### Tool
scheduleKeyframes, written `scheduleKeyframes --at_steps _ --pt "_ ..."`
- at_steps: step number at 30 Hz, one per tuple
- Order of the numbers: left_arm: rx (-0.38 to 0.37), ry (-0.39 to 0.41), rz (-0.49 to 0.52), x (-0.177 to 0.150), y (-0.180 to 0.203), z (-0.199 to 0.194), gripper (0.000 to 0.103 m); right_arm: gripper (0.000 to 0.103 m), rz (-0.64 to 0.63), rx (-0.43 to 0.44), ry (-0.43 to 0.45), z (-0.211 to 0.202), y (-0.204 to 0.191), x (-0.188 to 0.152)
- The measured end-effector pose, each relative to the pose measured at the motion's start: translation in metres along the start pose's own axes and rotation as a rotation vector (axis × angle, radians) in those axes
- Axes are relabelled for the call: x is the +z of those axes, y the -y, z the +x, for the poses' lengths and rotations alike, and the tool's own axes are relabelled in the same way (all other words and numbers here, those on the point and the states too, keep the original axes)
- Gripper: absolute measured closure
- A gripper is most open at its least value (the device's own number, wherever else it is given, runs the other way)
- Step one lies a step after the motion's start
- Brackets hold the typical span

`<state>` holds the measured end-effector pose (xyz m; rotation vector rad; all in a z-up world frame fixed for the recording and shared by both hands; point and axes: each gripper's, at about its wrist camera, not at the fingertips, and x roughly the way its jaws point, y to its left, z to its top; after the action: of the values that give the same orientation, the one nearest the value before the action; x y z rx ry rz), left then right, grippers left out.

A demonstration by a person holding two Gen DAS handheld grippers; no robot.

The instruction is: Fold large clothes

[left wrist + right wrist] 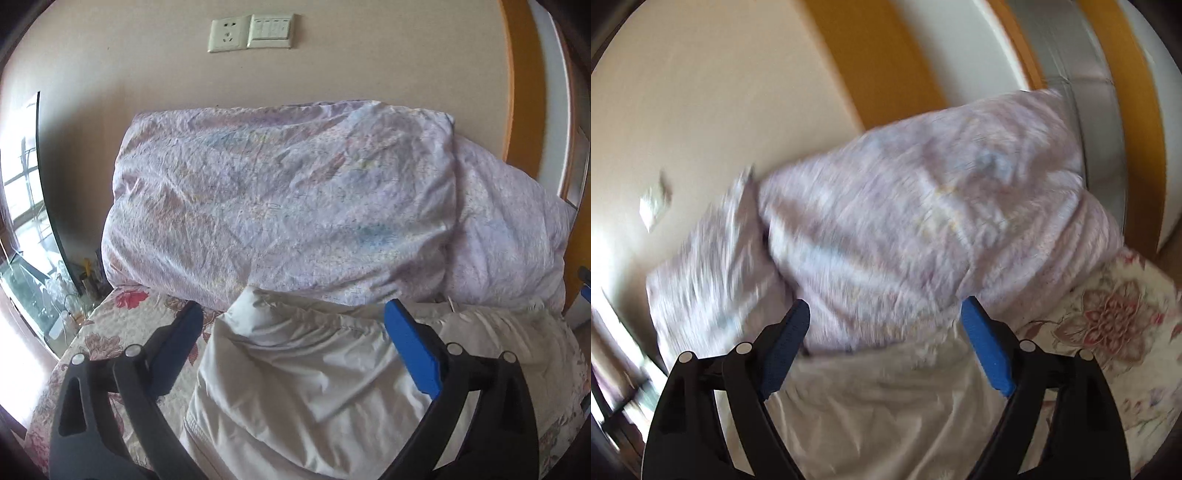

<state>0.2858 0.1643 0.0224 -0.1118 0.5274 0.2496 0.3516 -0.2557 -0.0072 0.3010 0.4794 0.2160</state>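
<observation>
Left hand-held gripper (pixel 293 314) wide, holding nothing; white garment (pixel 295 387) on bed (pixel 122 332) below and between fingers. Lilac duvet pile (pixel 280 206) dead ahead, blocks far side; wall sockets (pixel 251 33) above. Right hand-held gripper (pixel 886 314) wide, over same garment (pixel 886 406), duvet (pixel 905 206) ahead; view blurred.

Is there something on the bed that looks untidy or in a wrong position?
The white garment lies crumpled, its far edge against the rumpled lilac quilt piled by the wall. Both grippers, left and right, are open above it. Nothing looks damaged or spilled.
</observation>
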Motion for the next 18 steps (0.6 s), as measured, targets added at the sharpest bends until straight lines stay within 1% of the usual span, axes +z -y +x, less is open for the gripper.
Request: scheduleKeyframes --at_steps 2,3,5,6,7,9,11,16,18 --pt "-0.002 -0.004 0.05 -0.013 0.016 -0.003 0.004 0.018 -0.149 -0.048 -0.073 0.011 -0.023 -0.019" --pt "0.002 -0.006 0.069 -0.019 0.023 -0.003 0.004 0.019 -0.198 -0.059 -0.103 0.015 -0.029 -0.03" --pt "0.015 -0.022 0.12 -0.033 0.037 0.003 0.004 0.024 -0.262 -0.081 -0.169 0.029 -0.037 -0.049" --pt "0.024 -0.037 0.14 -0.04 0.044 0.008 0.004 0.024 -0.277 -0.089 -0.209 0.038 -0.039 -0.058" --pt "0.032 -0.049 0.152 -0.044 0.047 0.014 0.004 0.025 -0.284 -0.102 -0.234 0.043 -0.038 -0.065" --pt "0.06 -0.077 0.174 -0.051 0.055 0.031 0.004 0.025 -0.286 -0.162 -0.258 0.059 -0.037 -0.074" --pt "0.093 -0.094 0.178 -0.051 0.058 0.047 0.004 0.025 -0.276 -0.187 -0.271 0.071 -0.035 -0.077" --pt "0.143 -0.131 0.114 -0.04 0.052 0.079 0.004 0.024 -0.238 -0.255 -0.296 0.096 -0.029 -0.08" --pt "0.155 -0.168 0.071 -0.039 0.045 0.094 0.002 0.022 -0.237 -0.271 -0.289 0.103 -0.028 -0.083"
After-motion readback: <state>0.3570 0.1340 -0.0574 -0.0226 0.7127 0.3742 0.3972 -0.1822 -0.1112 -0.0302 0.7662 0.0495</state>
